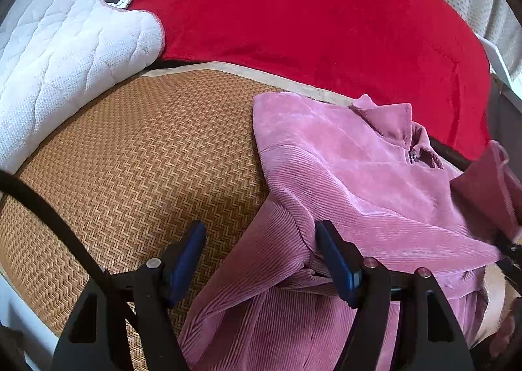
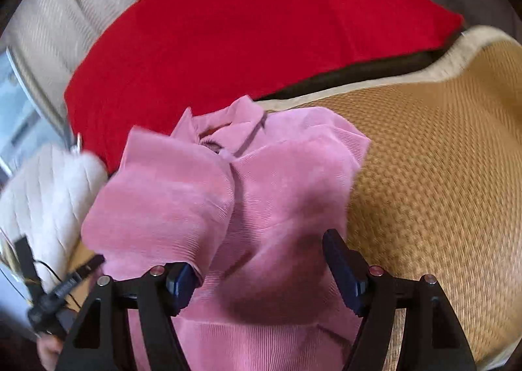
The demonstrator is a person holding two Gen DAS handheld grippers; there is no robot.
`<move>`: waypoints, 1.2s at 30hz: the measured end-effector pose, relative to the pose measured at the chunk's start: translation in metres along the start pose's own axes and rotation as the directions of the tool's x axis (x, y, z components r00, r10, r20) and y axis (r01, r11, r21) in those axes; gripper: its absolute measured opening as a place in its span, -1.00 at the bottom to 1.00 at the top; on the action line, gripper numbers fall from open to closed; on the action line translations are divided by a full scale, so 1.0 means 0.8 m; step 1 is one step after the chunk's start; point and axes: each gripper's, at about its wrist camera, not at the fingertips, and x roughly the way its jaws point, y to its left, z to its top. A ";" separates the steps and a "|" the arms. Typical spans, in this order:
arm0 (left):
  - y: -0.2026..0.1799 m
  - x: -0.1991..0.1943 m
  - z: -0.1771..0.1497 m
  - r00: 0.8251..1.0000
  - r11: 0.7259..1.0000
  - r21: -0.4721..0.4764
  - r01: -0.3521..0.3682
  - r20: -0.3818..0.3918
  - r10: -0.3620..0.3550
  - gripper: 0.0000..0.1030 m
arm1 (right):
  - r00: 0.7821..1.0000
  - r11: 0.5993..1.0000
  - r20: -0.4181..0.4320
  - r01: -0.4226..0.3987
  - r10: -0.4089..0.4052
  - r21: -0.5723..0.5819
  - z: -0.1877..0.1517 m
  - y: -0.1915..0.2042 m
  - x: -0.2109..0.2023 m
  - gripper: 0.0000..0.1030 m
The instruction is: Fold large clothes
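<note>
Because both sets of jaws stand apart with nothing pinched, this reads as a pause between folds, not a carry. Left gripper (image 1: 261, 260): released, blue pads clear of cloth; the sleeve of the pink corduroy jacket (image 1: 342, 175) runs up between the jaws from 6 o'clock, probably lined up so one bite can take it and lay it across the body. Right gripper (image 2: 257, 263): also released, jaws wide; a folded panel drapes over its left pad without being clamped, likely just dropped there.

Outward from the claws: the jacket lies front-up on the woven mat (image 1: 146, 159), collar (image 1: 388, 119) and zip at about 1 o'clock in the left view, 12 o'clock in the right. One side is already turned inward over the chest, so I judge the fold partly done, bottom half still loose toward 6 o'clock.

Beyond, at 12 o'clock, a red blanket (image 1: 310, 18); at 10 o'clock in the left view a white quilted pad (image 1: 65, 44). Both are off the mat's working area, leaving room to fold. Right view is blurred; fine detail uncertain.
</note>
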 end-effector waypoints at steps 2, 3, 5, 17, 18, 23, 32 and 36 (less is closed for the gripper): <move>0.001 0.002 0.000 1.000 1.000 -0.003 0.006 -0.008 -0.006 0.42 | 1.000 0.999 0.019 -0.021 0.020 0.049 -0.001 -0.010 -0.012 0.45; 0.002 0.002 0.000 1.000 1.000 -0.002 0.005 -0.009 -0.005 0.42 | 1.000 0.995 0.021 -0.025 0.023 0.093 0.000 -0.022 -0.018 0.45; 0.003 0.001 0.000 1.000 1.000 0.000 -0.004 -0.006 0.004 0.42 | 0.999 0.990 0.035 -0.027 0.023 0.138 0.001 -0.035 -0.025 0.45; -0.028 -0.044 -0.003 0.971 0.980 0.130 -0.151 0.204 0.122 0.43 | 0.988 0.999 0.152 -0.010 0.004 0.038 0.017 -0.016 -0.052 0.35; -0.035 -0.045 -0.005 0.968 0.975 0.151 -0.160 0.217 0.126 0.43 | 0.993 1.000 0.120 -0.005 0.004 0.007 0.018 -0.005 -0.042 0.30; -0.068 -0.042 -0.009 0.963 0.953 0.233 -0.194 0.233 0.138 0.43 | 0.999 0.996 0.039 0.008 -0.004 -0.086 0.013 0.016 -0.007 0.20; -0.072 -0.037 -0.008 0.977 0.964 0.191 -0.182 0.142 0.157 0.43 | 0.996 0.989 -0.071 0.035 -0.046 -0.145 -0.004 0.010 0.049 0.20; -0.044 -0.040 -0.004 0.982 0.981 0.088 -0.175 0.092 0.166 0.43 | 0.997 0.991 -0.072 0.010 -0.019 -0.130 -0.003 0.004 0.050 0.20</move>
